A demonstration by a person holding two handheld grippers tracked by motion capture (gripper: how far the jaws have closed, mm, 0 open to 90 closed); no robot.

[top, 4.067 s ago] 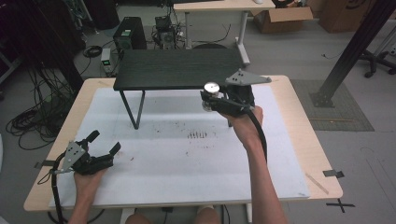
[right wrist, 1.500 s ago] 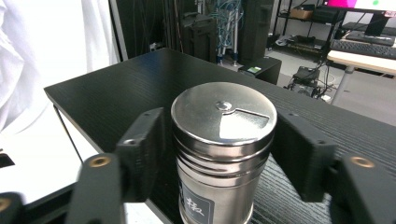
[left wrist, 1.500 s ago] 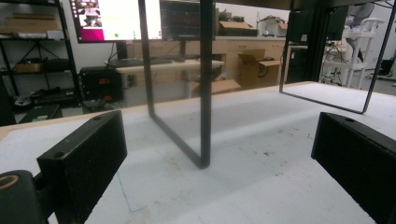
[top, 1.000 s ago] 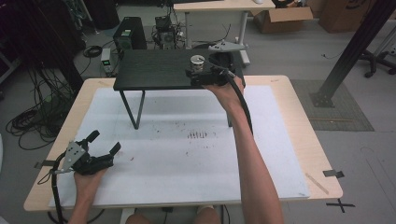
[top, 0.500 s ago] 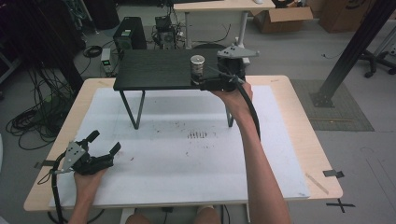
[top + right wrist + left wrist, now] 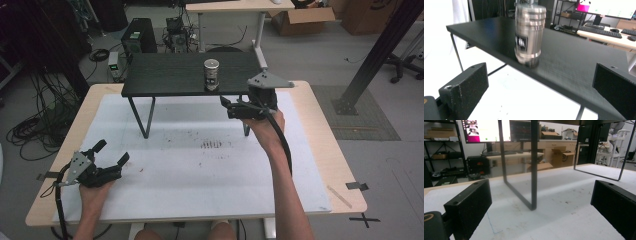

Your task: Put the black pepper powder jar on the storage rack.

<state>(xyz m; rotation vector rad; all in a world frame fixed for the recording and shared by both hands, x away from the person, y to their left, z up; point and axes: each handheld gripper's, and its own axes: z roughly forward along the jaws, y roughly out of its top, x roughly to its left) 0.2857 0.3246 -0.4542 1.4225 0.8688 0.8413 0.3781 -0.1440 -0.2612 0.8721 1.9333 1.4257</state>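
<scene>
A silver metal canister (image 6: 212,74) stands upright near the front edge of a black raised shelf (image 6: 170,75). My right gripper (image 6: 228,107) is open and empty, a little in front of and below the shelf's edge, to the right of the canister. In the right gripper view the canister (image 6: 529,37) stands apart from the gripper (image 6: 541,85), beyond the wide-spread jaws. My left gripper (image 6: 112,151) rests open and empty on the white mat (image 6: 180,170) at the front left. In the left gripper view the gripper (image 6: 541,202) faces a shelf leg (image 6: 533,165).
The shelf stands on thin black legs (image 6: 140,116) over the back of the mat. Beyond the table are a computer tower (image 6: 136,39), a desk (image 6: 235,7), cardboard boxes (image 6: 300,17) and floor cables (image 6: 35,130). A black post (image 6: 380,50) rises at the right.
My right gripper carried the canister up onto the shelf, set it down, let go and drew back toward the person. The left gripper has stayed put.
</scene>
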